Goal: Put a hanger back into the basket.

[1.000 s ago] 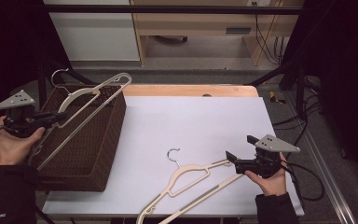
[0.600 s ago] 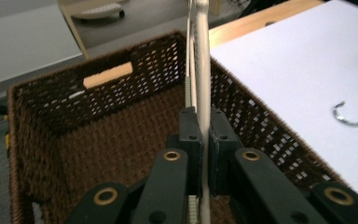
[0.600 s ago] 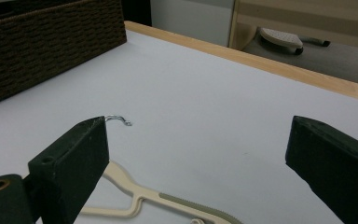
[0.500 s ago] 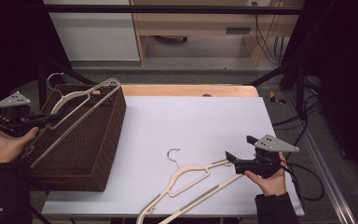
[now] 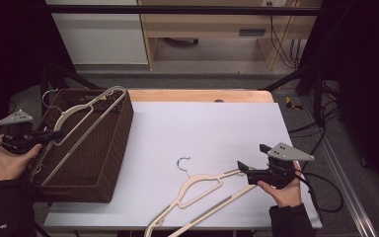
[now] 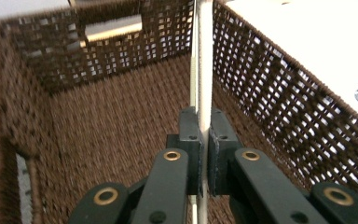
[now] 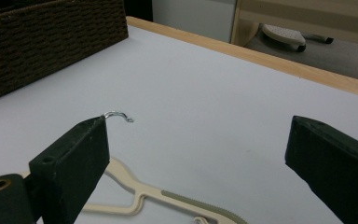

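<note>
Over at the left edge of the table sat a dark brown wicker basket, and the left gripper had its jaws clamped tight on the bar of a cream hanger. That hanger was tilted across the basket's opening, its far shoulder up at the back right corner of the rim and its metal hook poking out past the back left corner. From the left gripper view you could see the bar pinched between the pads, with the woven floor of the basket right below.

The tabletop itself was a plain white sheet with a strip of bare wood along the far edge. A second hanger lay flat near the front edge, hook pointing toward the middle of the table. The right gripper sat just beside that hanger's right end, jaws wide apart, nothing in them.

Behind the table the room was pretty dim: grey floor, a white cabinet, a light wooden bench, cables hanging down on the right.
</note>
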Demonstrator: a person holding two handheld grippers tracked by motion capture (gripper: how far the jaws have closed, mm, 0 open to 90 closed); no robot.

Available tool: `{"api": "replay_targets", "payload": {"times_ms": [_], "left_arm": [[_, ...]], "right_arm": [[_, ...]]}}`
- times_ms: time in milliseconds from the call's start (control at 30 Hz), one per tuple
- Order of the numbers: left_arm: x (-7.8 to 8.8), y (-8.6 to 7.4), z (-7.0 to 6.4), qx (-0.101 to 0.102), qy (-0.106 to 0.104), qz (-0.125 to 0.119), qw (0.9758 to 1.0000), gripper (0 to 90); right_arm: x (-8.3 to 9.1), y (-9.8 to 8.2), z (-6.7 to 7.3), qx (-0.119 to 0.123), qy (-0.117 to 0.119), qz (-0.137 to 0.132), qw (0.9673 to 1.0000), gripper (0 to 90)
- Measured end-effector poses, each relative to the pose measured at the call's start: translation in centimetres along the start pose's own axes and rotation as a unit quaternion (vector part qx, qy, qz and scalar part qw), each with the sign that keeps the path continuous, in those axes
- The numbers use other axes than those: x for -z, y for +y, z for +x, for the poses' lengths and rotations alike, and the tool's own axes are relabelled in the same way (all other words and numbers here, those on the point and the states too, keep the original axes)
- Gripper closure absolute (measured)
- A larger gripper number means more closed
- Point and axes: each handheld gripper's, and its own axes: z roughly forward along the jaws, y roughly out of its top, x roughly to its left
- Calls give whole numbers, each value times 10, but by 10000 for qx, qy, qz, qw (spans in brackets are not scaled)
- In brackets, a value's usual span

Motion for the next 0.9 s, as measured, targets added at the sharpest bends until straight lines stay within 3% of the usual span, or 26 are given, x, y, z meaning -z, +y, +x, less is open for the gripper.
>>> {"api": "replay_targets", "payload": {"times_ms": [167, 233, 367, 467, 567, 633, 767, 900], "left_arm": [[-13, -13, 2, 109, 83, 269, 9995, 863], [-20, -15, 1, 113, 51, 347, 9993, 861], [-32, -15, -3, 93, 180, 620, 9979, 858], [-37, -15, -3, 88, 388, 785, 9961, 854], [-39, -16, 1, 156, 704, 1000, 9924, 841], [-38, -17, 3, 267, 738, 988, 9920, 822], [-36, -18, 8, 319, 973, 1181, 9877, 775], [-31, -19, 12, 469, 1119, 1093, 9866, 716]], "right_arm": [[-2, -1, 1, -4, -8, 34, 10000, 67], [-2, -1, 1, 10, 7, 65, 10000, 67], [-3, -1, 2, 9, -14, 68, 10000, 68], [-3, -1, 2, 16, -11, 67, 10000, 69], [-4, -1, 3, 3, 0, 82, 10000, 69], [-4, -1, 3, 7, 5, 86, 10000, 69], [-5, -2, 3, 26, 21, 88, 10000, 69], [-5, -2, 3, 28, 25, 92, 10000, 69]]}}
